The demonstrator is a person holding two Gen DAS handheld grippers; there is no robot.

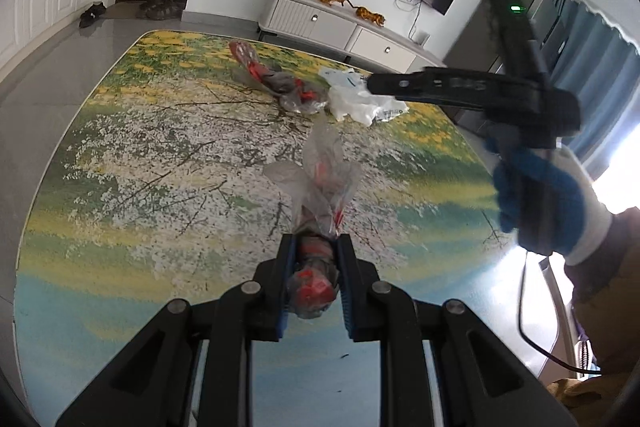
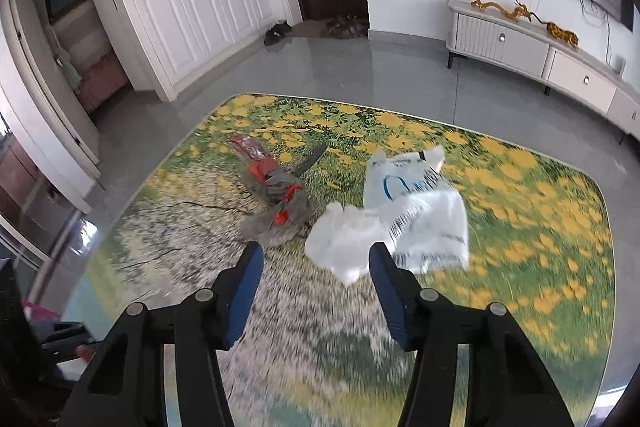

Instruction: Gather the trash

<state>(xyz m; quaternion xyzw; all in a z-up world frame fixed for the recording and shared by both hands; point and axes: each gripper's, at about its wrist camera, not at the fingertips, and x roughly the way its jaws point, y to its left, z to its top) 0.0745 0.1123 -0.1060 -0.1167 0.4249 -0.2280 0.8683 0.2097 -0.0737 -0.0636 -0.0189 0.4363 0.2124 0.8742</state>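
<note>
The left gripper (image 1: 316, 247) is clenched on a crumpled clear plastic bag with red print (image 1: 320, 195), pinched between its blue pads and lifted off the table (image 1: 120, 147), with the loose end fanning out ahead of the fingers. So one piece of trash looks collected and is being carried.

Two more pieces lie on the flower-printed table top, toward its far side. A second clear-and-red plastic bag (image 2: 276, 187) is bunched up and stretched out, and just beside it, touching or nearly so, sits a white plastic bag with blue print (image 2: 400, 211), partly crumpled at its near end.

The right gripper (image 2: 316, 259) is held in a gloved hand (image 1: 536, 187) and points down toward that white bag. Its jaws stand apart with nothing between the pads; the bag's crumpled near corner shows in the gap ahead of them, but the view is blurred and I cannot tell whether the tips touch it yet.

By my judgement the task is about a third done: one bag in hand, two left on the table, the white one likely next. No bin or trash container is visible in either view.
</note>
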